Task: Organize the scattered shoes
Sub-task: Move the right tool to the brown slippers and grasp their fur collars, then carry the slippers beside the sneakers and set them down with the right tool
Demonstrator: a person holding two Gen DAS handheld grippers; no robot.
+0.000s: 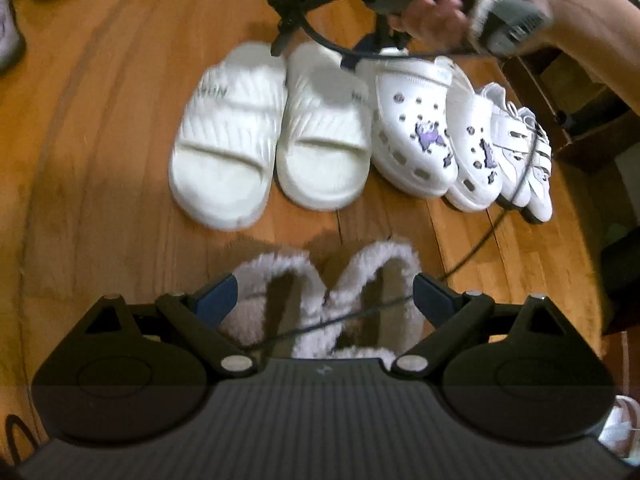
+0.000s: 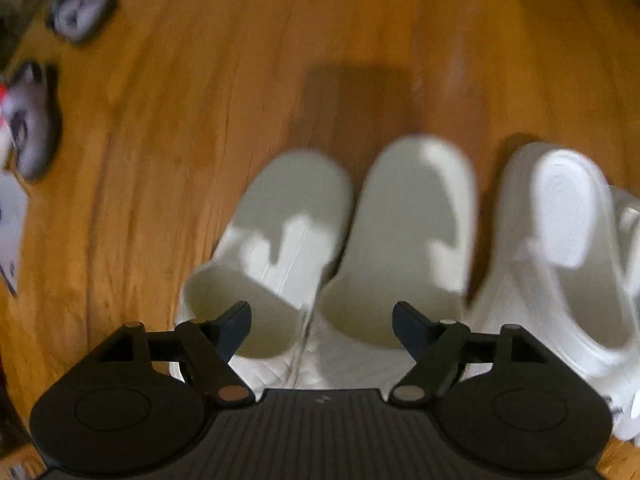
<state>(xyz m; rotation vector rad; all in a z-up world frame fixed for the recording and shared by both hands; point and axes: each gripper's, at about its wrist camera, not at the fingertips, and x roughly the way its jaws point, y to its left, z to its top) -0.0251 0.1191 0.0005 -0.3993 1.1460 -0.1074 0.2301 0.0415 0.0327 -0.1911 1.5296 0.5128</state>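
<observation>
A row of shoes stands on the wooden floor: a pair of white slides, a pair of white clogs with purple charms and white sneakers. Nearer, a pair of fluffy white slippers lies between the fingers of my left gripper, which is open and wide around them. In the right wrist view my right gripper hangs open just over the heel end of the white slides, with a white clog to its right. A hand holds the right gripper's handle above the row.
Grey and lilac sneakers lie scattered at the far left, another one further back. A dark wooden box stands right of the row. A black cable trails across the sneakers and the floor.
</observation>
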